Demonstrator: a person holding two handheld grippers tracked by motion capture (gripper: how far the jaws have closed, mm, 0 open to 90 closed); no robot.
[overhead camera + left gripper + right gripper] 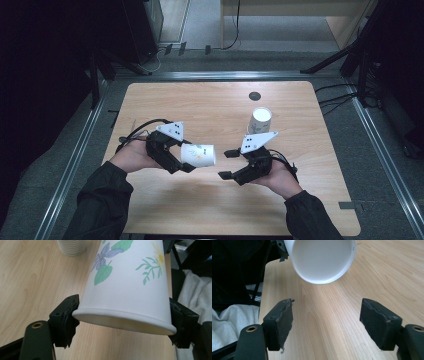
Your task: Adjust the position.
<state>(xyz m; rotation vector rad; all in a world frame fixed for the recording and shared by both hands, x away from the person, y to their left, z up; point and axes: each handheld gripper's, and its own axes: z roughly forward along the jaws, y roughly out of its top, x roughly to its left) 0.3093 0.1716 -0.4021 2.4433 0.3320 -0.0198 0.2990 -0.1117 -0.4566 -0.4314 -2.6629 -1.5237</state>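
white paper cup with flower print (198,154) is pinched near its base by left tool (186,164), held sideways above the light wooden bench (210,102). right tool (226,164) is spread, empty, facing the cup's mouth.

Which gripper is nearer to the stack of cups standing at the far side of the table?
Right. The right gripper, jaws open, sits just in front of the stack of cups. The left gripper, clamped on the flowered cup, is farther off to the left.
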